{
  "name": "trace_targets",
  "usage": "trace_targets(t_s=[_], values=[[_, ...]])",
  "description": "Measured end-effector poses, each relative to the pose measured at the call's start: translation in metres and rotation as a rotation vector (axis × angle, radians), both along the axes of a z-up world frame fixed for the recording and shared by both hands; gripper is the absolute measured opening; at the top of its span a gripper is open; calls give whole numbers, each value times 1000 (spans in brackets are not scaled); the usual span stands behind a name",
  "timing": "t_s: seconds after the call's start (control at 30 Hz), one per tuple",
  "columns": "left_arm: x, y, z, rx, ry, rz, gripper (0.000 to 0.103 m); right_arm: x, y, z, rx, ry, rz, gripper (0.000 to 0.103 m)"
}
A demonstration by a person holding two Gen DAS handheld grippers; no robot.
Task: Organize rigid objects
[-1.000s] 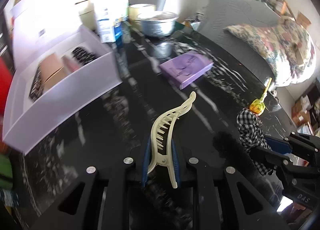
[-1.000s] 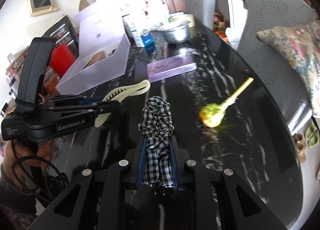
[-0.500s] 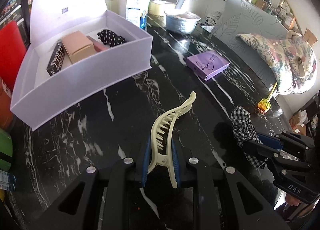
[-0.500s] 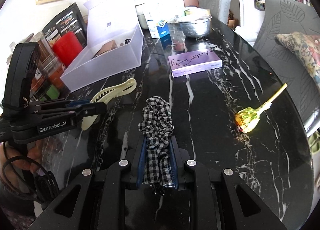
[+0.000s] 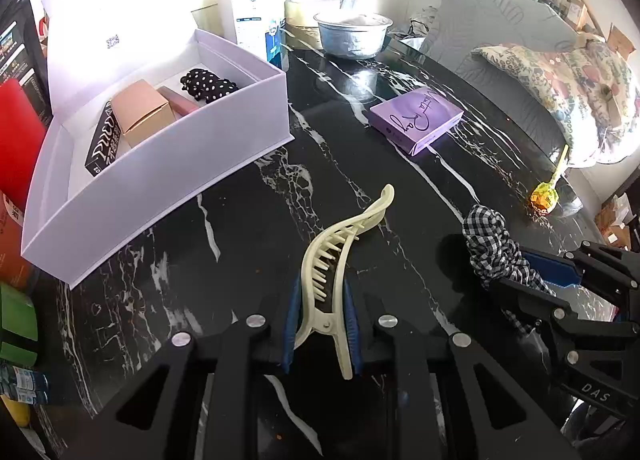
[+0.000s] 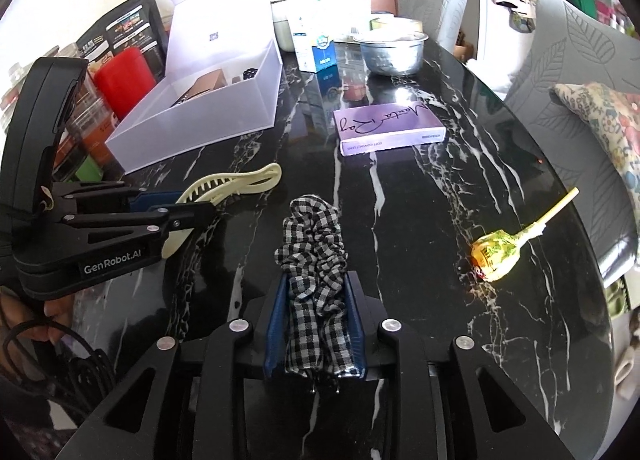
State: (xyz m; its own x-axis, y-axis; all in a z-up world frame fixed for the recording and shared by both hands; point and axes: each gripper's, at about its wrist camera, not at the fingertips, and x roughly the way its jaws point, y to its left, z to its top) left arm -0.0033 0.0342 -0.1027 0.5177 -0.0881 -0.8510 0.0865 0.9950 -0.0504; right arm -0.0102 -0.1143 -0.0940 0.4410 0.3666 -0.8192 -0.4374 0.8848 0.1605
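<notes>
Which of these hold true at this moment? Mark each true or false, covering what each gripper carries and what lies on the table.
1. The left gripper clamps a cream hair clip. True.
2. The right gripper has a lollipop between its jaws. False: a checked scrunchie sits there, jaws opening; the lollipop lies on the table.
3. The white box is empty. False: it holds a tan carton and a dotted scrunchie.
4. A purple box lies flat on the table. True.
</notes>
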Motion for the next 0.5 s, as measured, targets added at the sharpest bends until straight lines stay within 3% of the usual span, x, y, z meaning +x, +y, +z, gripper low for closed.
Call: trace_targets(t_s=[0.3,0.37,0.5], values=[[-3,5,-1,-22,-25,10,21,1,2,0,-17,-14,-6,32],[-3,6,-1,-27,-26,15,21,0,4,0,-23,-18,-2,24],[-4,7,0,-31,-26,17,21,0,8,0,-42,-21,19,22]])
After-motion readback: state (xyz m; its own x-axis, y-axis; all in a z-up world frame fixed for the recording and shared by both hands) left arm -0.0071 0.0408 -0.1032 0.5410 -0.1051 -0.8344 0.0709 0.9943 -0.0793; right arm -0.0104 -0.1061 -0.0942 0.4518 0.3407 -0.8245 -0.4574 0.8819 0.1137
